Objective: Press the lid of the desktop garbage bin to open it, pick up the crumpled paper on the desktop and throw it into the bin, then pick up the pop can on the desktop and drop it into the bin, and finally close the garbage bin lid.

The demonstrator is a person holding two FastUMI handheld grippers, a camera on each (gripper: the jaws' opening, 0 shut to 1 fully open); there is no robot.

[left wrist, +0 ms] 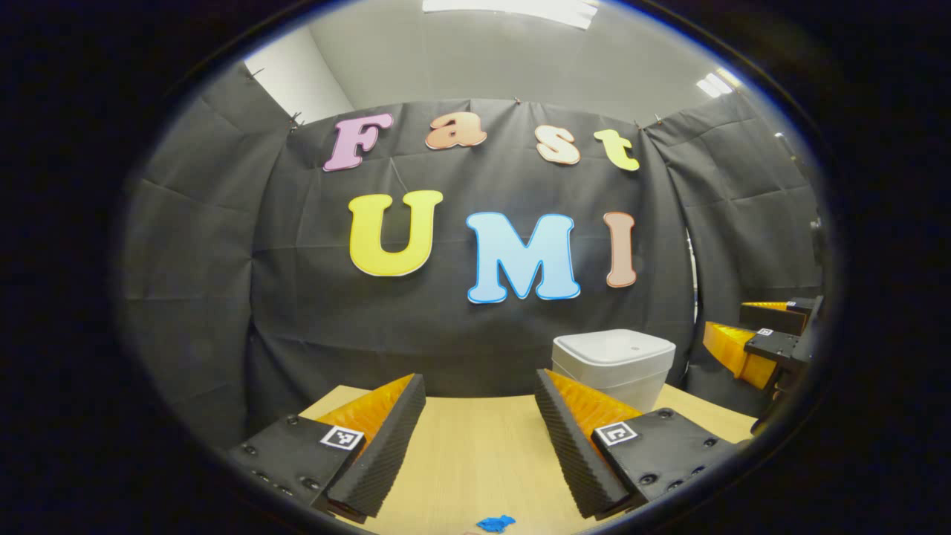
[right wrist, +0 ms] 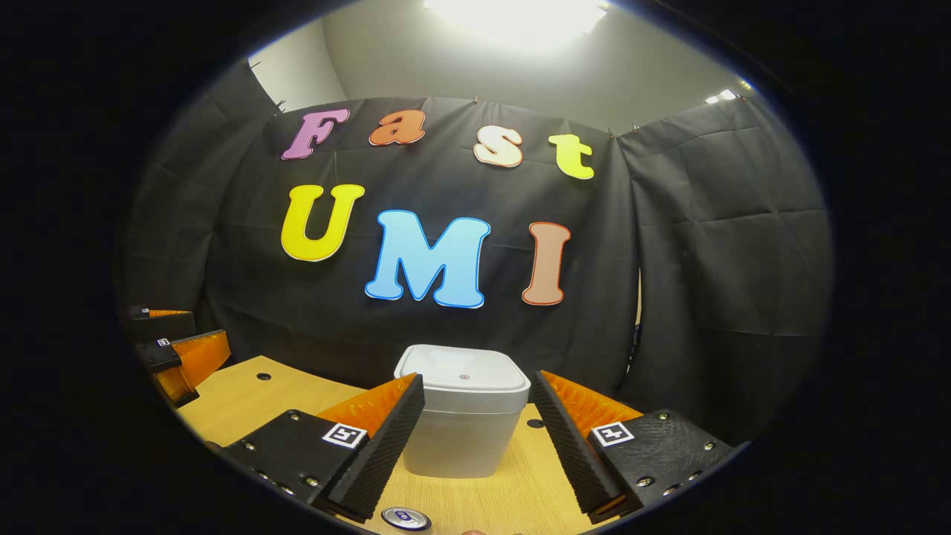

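Left gripper (left wrist: 479,438) hangs above the table (left wrist: 475,461) with its jaws spread wide and nothing between them. In the left gripper view the bin (left wrist: 614,365) stands at the far edge of the table, off to the right beyond the right-hand finger, which covers its lower left corner; its lid (left wrist: 615,346) is down. A small blue scrap (left wrist: 495,523) lies on the table at the near edge, between the fingers. At the far right the right gripper (left wrist: 758,338) shows beside the bin, apart from it. In the right gripper view the right gripper (right wrist: 475,446) is likewise spread wide and holds nothing; the bin (right wrist: 462,431) stands straight ahead between the fingers, touched by neither, lid (right wrist: 462,379) closed. The can (right wrist: 406,518) stands on the table at the near edge, just in front of the bin, seen from its top. Far left, over the table's corner, the left gripper (right wrist: 178,349) shows.
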